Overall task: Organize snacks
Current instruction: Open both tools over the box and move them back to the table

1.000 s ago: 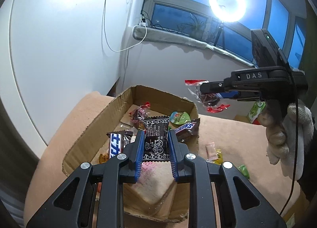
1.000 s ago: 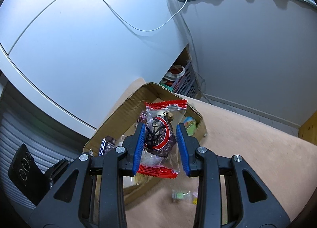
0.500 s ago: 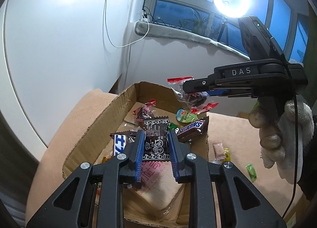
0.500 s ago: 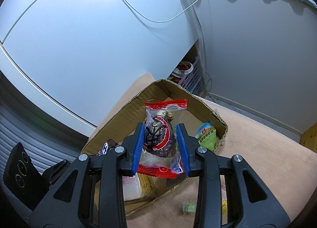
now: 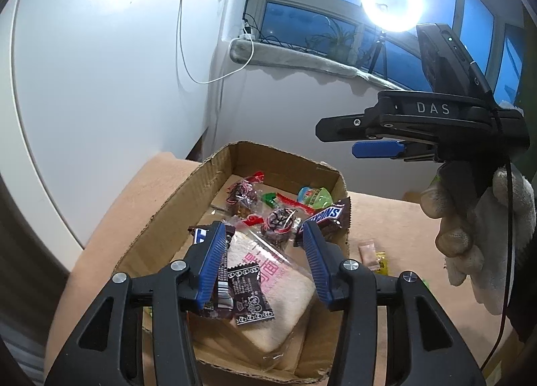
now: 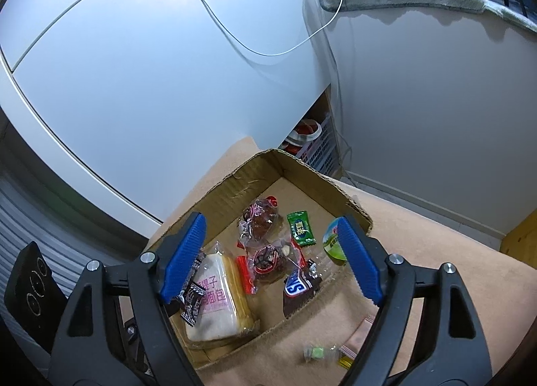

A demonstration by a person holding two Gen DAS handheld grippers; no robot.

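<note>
Claws: your left claw [image 5: 265,261] and right claw [image 6: 272,258] were both wide apart, holding nothing.
Box [image 6: 235,184]: right under both claws.
Loose candy [image 6: 317,352]: on the counter [image 6: 436,251], just outside the box, nearer your right claw.

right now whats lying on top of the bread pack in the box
A small black patterned candy wrapper lies on the near end of the bread pack in the cardboard box. A red-ended snack bag overlaps its far edge. What sits under the bread is hidden.
</note>
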